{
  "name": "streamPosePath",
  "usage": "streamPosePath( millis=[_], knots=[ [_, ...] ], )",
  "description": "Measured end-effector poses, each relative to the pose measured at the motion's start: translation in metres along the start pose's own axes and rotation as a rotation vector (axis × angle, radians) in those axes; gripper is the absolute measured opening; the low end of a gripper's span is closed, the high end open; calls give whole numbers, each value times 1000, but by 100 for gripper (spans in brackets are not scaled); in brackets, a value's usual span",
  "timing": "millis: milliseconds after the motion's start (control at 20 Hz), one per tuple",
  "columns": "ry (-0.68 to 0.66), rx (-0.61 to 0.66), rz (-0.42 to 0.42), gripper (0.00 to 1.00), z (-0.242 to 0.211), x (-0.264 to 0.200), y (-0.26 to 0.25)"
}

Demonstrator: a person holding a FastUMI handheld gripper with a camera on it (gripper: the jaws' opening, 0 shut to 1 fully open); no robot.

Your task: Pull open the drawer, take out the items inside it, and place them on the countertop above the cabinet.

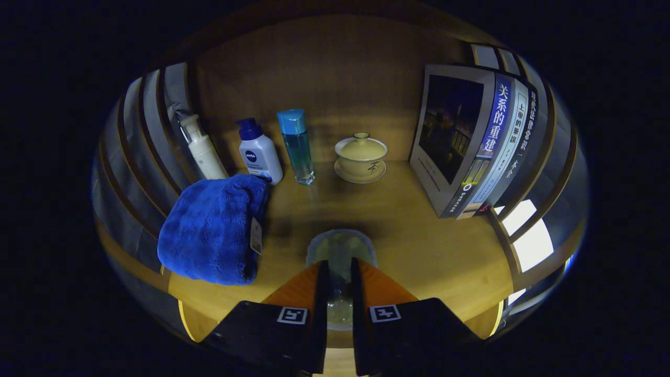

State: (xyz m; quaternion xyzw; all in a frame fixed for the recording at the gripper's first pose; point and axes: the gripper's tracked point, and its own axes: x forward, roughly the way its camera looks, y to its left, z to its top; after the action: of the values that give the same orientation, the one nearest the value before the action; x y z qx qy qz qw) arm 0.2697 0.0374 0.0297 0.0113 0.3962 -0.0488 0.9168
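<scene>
Worktop (419,246): wooden, dimly lit, with a wooden back panel behind it.

Your gripper (340,280): the two orange-and-black fingers (301,290) stand close together and clamp a clear glass cup (340,248). Its rim shows just ahead of the fingertips and its body sits between them, over the worktop's near part.

Blue towel (214,230): a folded plush bundle with a small tag on its side, lying on the worktop left of your fingers, near the front edge.

Back row, left to right, beyond the fingers:
- white pump bottle (204,149), upright, tucked in the left corner;
- white bottle with dark blue cap (259,152), upright, just behind the towel;
- clear blue bottle (297,146) with a light blue cap, upright, just beside the white one;
- cream lidded tea bowl (361,157) on its saucer, standing apart from the bottles.

Books (471,141): several standing upright together at the right end of the worktop, spines facing you.
</scene>
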Motion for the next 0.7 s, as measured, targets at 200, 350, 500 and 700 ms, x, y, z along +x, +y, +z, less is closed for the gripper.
streamPosePath(
  millis=[200, 350, 500, 700],
  knots=[
    [-4, 1, 12, 60, 0, -1, 3],
    [-13, -5, 12, 90, 2, -5, 4],
    [-29, -9, 9, 100, 4, -11, 3],
    [-58, -10, 0, 100, 8, -24, -3]
  ],
)
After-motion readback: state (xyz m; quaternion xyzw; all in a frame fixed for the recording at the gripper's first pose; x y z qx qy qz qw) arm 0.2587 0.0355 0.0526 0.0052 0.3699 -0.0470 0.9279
